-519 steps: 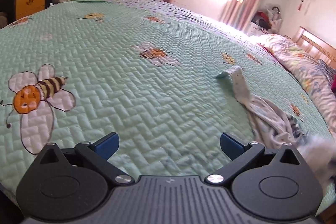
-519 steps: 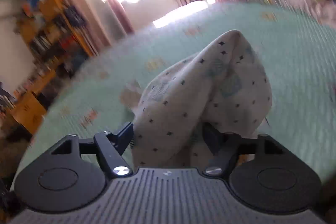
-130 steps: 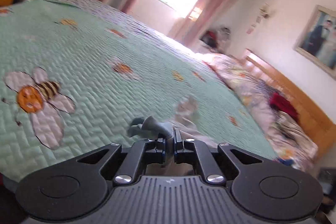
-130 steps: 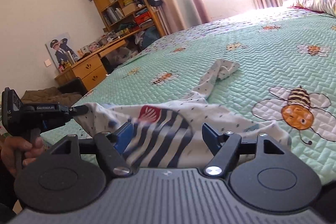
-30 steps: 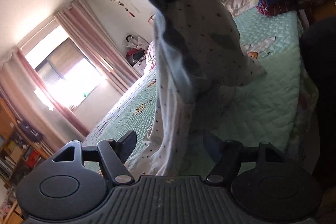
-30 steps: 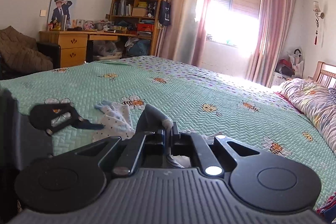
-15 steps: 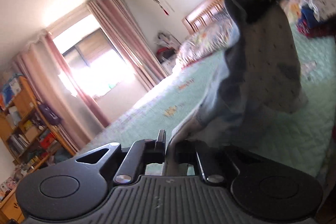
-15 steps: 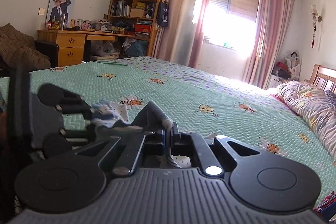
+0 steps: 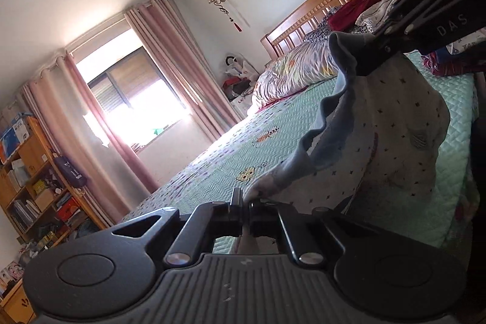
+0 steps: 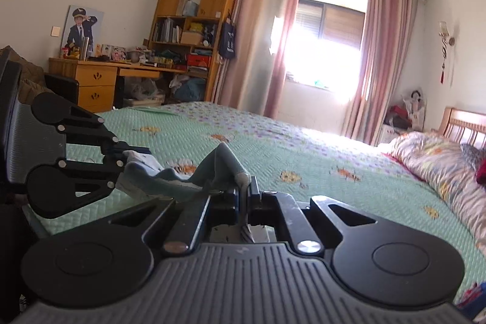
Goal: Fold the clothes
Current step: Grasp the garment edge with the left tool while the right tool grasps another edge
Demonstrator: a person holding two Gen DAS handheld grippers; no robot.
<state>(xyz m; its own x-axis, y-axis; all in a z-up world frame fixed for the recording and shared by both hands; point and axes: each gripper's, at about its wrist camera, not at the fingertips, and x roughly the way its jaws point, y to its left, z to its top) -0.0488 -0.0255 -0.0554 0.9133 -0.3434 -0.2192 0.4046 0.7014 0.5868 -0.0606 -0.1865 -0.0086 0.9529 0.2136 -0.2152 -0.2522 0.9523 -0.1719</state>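
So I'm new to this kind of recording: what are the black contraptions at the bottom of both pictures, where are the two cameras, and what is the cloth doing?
There is no robot here. A person carries a hand-held two-finger gripper in each hand, and each gripper has a wide-angle camera looking forward along its fingers, so each picture shows its own gripper at the bottom.

In the left wrist view, the left gripper is shut on the blue-grey hem of a small dotted garment. The other black tool at the top right is the right gripper, pinching the same hem further along, so the garment hangs between them above the green bee-print bedspread.

In the right wrist view, the right gripper is in front, shut on the hem, and the left gripper appears at the left, holding its end. A pile of bedding lies near the headboard.
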